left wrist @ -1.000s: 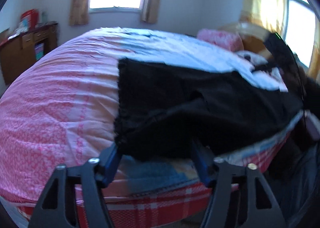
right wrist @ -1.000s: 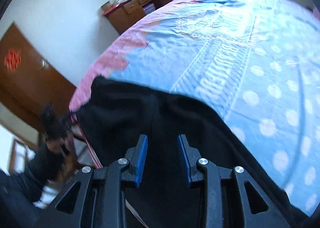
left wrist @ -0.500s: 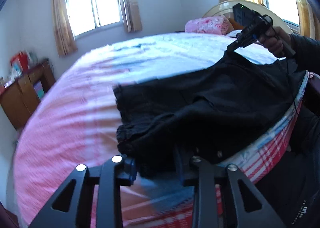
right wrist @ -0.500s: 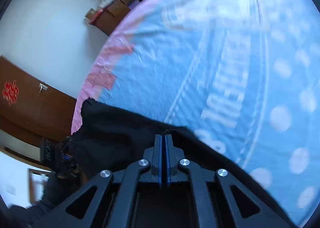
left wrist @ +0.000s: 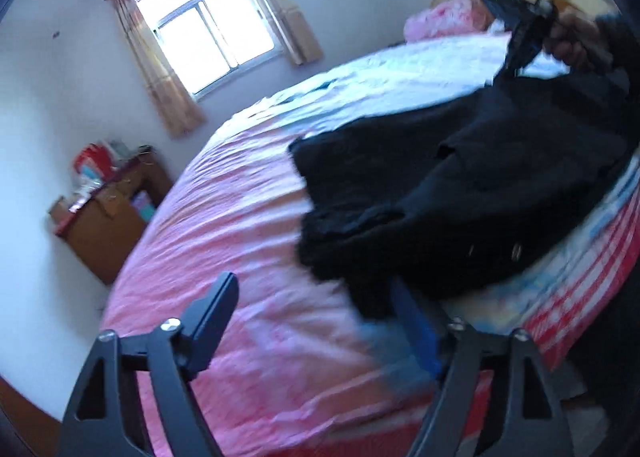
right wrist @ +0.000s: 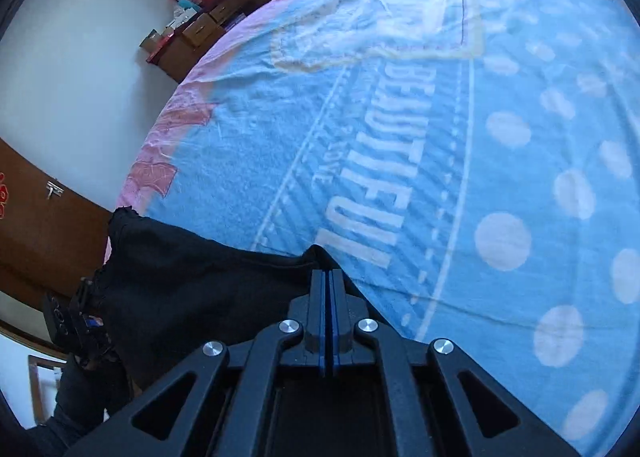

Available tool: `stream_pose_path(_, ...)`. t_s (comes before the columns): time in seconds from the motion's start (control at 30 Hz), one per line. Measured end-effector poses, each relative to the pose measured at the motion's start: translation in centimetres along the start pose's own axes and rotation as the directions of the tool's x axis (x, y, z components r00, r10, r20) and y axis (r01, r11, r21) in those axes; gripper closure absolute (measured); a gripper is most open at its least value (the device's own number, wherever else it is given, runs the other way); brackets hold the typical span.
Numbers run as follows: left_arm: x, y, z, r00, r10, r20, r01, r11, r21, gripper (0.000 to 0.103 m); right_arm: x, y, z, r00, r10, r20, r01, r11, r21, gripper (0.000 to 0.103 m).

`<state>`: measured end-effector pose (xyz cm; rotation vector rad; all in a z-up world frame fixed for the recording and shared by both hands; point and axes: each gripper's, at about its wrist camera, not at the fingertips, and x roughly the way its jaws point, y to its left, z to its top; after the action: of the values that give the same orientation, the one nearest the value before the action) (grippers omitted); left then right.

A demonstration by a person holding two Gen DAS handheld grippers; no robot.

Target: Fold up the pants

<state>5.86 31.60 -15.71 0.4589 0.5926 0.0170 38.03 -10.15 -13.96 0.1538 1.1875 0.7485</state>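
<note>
While one pants [right wrist: 192, 277] hangs clamped, left gripper [left wrist: 316, 321] gapes.

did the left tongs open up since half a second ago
Yes. The left tongs now stand wide apart beside the pants, their left finger out over the pink bedsheet.

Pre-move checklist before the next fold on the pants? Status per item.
1. Right gripper has cloth: ok. Jaws shut on an edge of the black pants.
2. Left gripper has cloth: not ok. Jaws wide open; only the blue-padded finger touches the pants' near edge.
3. Pants supported: ok. Most of the garment lies on the bed, with the right end lifted.
4. Pants flat: not ok. Bunched and rumpled at the left end.
5. Landing area: ok. The blue blanket ahead of the right gripper is bare.
6. Left-view sharpness: not ok, motion blur.
</note>
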Motion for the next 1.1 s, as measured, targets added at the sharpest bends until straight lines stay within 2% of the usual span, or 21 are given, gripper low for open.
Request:
stream_pose_path(0.07, -0.4, 0.3, -0.6, 0.999, 0.034, -0.028, -0.033, 0.999, 0.024, 0.019, -0.3, -0.3, 0.2, 0.999, -0.023, 0.022, 0.023, 1.0, 0.005, 0.1)
stream_pose_path(0.13, -0.7, 0.9, -0.9, 0.997, 0.053, -0.052, -0.053, 0.999, 0.003, 0.019, -1.2, -0.9, 0.1, 0.997, -0.074, 0.035, 0.073, 0.997, 0.026, 0.1)
stream_pose_path(0.23, -1.9, 2.9, -0.4, 0.997, 0.072, -0.037, -0.076, 0.989, -0.129, 0.019, -3.3, -0.9, -0.7, 0.99, -0.117, 0.082, 0.116, 0.993, 0.028, 0.098)
stream_pose_path(0.27, -2.4, 3.1, 0.0, 0.997, 0.073, -0.014, -0.074, 0.983, -0.167, 0.018, -4.3, -0.3, -1.3, 0.986, -0.132, 0.101, 0.132, 0.991, 0.005, 0.09)
stream_pose_path(0.3, -2.9, 3.4, 0.7, 0.998, 0.066, 0.021, -0.061, 0.977, -0.204, 0.013, -5.5, 0.5, -2.1, 0.983, -0.139, 0.12, 0.143, 0.989, -0.022, 0.074)
stream_pose_path(0.33, -3.7, 3.4, 1.8, 0.995, 0.06, 0.077, -0.039, 0.967, -0.252, 0.01, -6.2, 1.0, -2.7, 0.983, -0.129, 0.131, 0.136, 0.99, -0.039, 0.065)
stream_pose_path(0.37, -3.9, 3.2, 2.7, 0.992, 0.049, 0.115, -0.015, 0.96, -0.279, 0.001, -7.0, 1.7, -3.6, 0.984, -0.108, 0.138, 0.117, 0.992, -0.056, 0.048)
stream_pose_path(0.4, -4.0, 2.9, 3.2, 0.99, 0.031, 0.138, 0.011, 0.956, -0.293, 0.0, -7.4, 2.3, -4.4, 0.986, -0.087, 0.14, 0.098, 0.993, -0.071, 0.042)
stream_pose_path(0.47, -3.0, 1.6, 4.7, 0.987, -0.037, 0.155, 0.084, 0.948, -0.307, 0.0, -7.1, 3.5, -6.0, 0.992, -0.049, 0.112, 0.062, 0.992, -0.114, 0.042)
stream_pose_path(0.53, -0.1, -0.1, 5.5, 0.992, -0.073, 0.102, 0.1, 0.952, -0.289, 0.0, -5.3, 3.6, -7.0, 0.997, -0.057, 0.051, 0.063, 0.992, -0.113, 0.042)
stream_pose_path(0.6, 2.1, -1.2, 5.4, 0.995, -0.096, 0.032, 0.101, 0.954, -0.281, 0.0, -3.0, 2.4, -8.0, 0.993, -0.113, 0.016, 0.114, 0.99, -0.083, 0.042)
stream_pose_path(0.67, 4.2, -2.1, 5.4, 0.993, -0.108, -0.053, 0.087, 0.952, -0.294, 0.001, -3.3, 2.6, -8.2, 0.993, -0.106, 0.055, 0.111, 0.989, -0.096, 0.042)
stream_pose_path(0.73, 3.8, -2.5, 6.0, 0.995, -0.093, -0.043, 0.076, 0.95, -0.303, 0.002, -4.2, 2.9, -8.4, 0.99, -0.133, 0.056, 0.138, 0.985, -0.105, 0.042)
stream_pose_path(0.8, 2.6, -2.9, 7.1, 0.996, -0.085, -0.008, 0.079, 0.953, -0.293, 0.001, -6.9, 2.7, -9.0, 0.987, -0.113, 0.117, 0.125, 0.987, -0.102, 0.042)
stream_pose_path(0.87, 1.4, -3.7, 8.6, 0.996, -0.087, 0.028, 0.092, 0.955, -0.281, 0.001, -10.6, 1.7, -10.3, 0.971, -0.154, 0.185, 0.174, 0.98, -0.101, 0.042)
stream_pose_path(0.97, 0.7, -5.7, 11.5, 0.987, -0.141, 0.077, 0.156, 0.955, -0.253, 0.001, -16.2, -1.5, -13.0, 0.929, -0.251, 0.271, 0.266, 0.964, -0.021, 0.042)
stream_pose_path(1.07, 0.5, -9.1, 14.4, 0.97, -0.214, 0.116, 0.233, 0.954, -0.19, 0.0, -22.6, -6.8, -16.5, 0.877, -0.355, 0.325, 0.32, 0.934, 0.157, 0.042)
stream_pose_path(1.1, 0.5, -10.2, 15.1, 0.962, -0.243, 0.122, 0.262, 0.949, -0.173, 0.0, -25.4, -8.8, -18.4, 0.845, -0.413, 0.339, 0.346, 0.907, 0.242, 0.042)
